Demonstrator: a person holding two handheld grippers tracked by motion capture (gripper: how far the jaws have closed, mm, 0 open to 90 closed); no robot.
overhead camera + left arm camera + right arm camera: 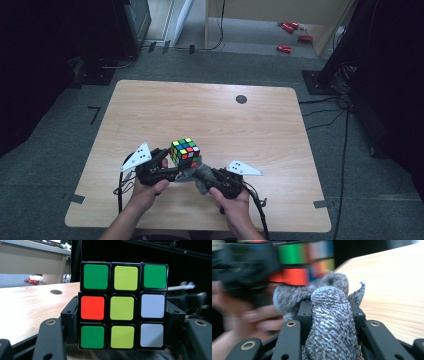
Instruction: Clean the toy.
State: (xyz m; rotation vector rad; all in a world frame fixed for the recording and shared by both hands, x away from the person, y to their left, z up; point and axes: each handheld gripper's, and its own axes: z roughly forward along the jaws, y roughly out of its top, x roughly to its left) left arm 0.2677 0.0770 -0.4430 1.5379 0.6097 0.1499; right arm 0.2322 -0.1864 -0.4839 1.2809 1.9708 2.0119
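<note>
A colour puzzle cube [184, 152] is held up over the near part of the wooden table [210, 115]. My left gripper [172, 167] is shut on the cube [123, 306], its jaws pressing the two lower rows from both sides. The cube's face toward that camera shows green, yellow, red and white stickers. My right gripper [200, 177] is shut on a grey cloth [329, 322], which bulges out between its jaws. The cloth [192, 176] touches the underside of the cube [299, 267], which is blurred in the right gripper view.
A dark round hole [241, 99] lies in the table near its far edge. Cables [345, 130] run along the floor to the right. Small red objects [292, 35] lie on the floor beyond the table. A person's hands [232, 202] hold both grippers near the table's front edge.
</note>
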